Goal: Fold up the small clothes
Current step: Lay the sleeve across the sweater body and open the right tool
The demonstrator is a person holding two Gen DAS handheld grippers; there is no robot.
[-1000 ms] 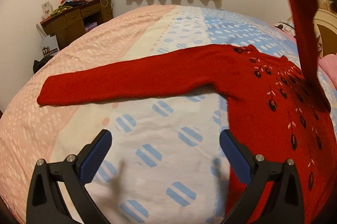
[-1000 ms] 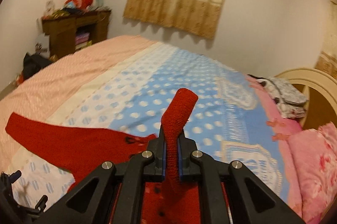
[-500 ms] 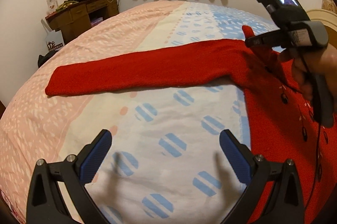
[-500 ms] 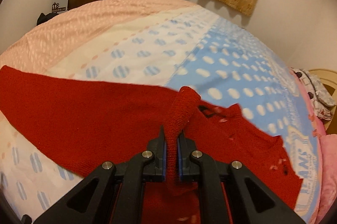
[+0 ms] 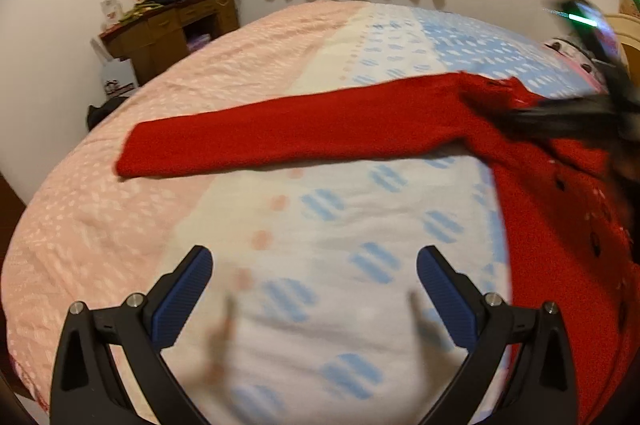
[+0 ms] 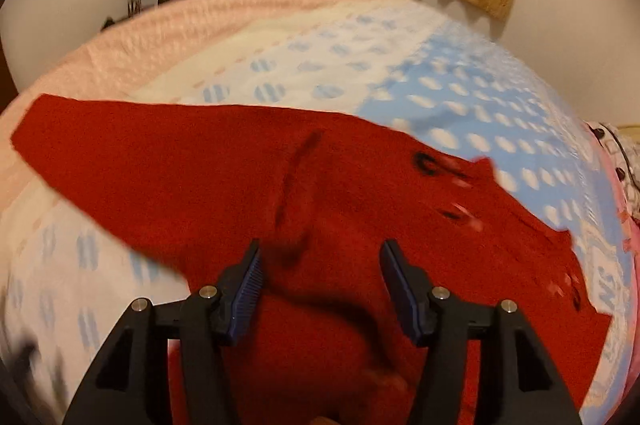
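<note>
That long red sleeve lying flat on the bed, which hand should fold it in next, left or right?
Probably the left. The left tongs hang open and empty over the bedspread, facing the outstretched sleeve. The right tongs are opening above the sweater's body, farther from the cuff.

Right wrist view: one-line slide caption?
Right tool opening over a red sweater spread on the bed, nothing pinched between its pads.
</note>
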